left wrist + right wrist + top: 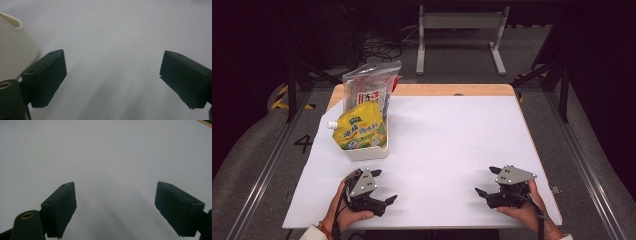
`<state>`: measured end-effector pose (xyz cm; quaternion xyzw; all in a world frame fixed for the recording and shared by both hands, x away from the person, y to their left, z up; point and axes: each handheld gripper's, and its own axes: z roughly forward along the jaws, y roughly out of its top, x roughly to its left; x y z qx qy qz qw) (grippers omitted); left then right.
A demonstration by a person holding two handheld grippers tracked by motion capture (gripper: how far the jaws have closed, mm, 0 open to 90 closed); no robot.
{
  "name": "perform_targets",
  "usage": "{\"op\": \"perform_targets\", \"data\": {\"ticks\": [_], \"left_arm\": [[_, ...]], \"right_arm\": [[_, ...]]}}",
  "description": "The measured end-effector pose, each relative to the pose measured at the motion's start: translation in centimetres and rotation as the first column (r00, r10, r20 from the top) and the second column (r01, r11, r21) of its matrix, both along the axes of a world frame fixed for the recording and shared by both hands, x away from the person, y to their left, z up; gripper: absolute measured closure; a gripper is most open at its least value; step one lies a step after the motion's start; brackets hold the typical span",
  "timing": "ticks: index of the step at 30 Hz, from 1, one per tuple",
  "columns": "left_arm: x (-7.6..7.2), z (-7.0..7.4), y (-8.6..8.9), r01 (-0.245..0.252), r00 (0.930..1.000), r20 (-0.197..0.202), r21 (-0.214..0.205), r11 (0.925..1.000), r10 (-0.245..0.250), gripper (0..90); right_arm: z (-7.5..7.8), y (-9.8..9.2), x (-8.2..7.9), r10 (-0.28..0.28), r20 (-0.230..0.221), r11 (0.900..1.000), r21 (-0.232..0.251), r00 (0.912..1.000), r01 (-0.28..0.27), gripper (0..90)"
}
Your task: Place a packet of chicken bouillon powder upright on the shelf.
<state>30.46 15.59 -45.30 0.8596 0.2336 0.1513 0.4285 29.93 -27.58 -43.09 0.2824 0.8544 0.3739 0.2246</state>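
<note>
My left gripper rests near the table's front left, held by a hand, its jaws wide apart with nothing between them. In the left gripper view the left gripper is open over bare white sheet, and a white bin stands off to its left. My right gripper sits near the front right, also in a hand. The right gripper is open and empty above the sheet. The white bin stands just beyond my left gripper. It holds a yellow spouted pouch and a clear plastic bag behind it.
A white sheet covers the wooden table, whose far edge shows bare wood. Beyond the table are a grey metal stand, cables on the floor, and dark frame legs at both sides.
</note>
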Motion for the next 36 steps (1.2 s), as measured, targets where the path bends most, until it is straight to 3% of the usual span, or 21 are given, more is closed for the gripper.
{"op": "perform_targets", "data": {"ticks": [15,21,36], "left_arm": [[0.0,-0.5,-1.0,0.011,0.9999,-0.012,0.039,0.9992,-0.011,6.6],[0.0,-0.5,-1.2,0.005,0.9996,-0.028,0.025,0.9997,-0.004,7.3],[0.3,-0.6,-0.9,-0.001,0.9997,-0.024,0.035,0.9994,0.001,6.9]], "right_arm": [[-0.8,-0.7,-0.9,-0.008,0.006,0.9999,-0.015,1.0,0.008,14.2],[-0.9,-0.7,-0.9,-0.01,0.009,0.9999,-0.009,0.9999,0.01,13.9],[-1.0,-0.1,-0.9,-0.002,0.009,0.9998,-0.02,1.0,0.002,13.7]]}}
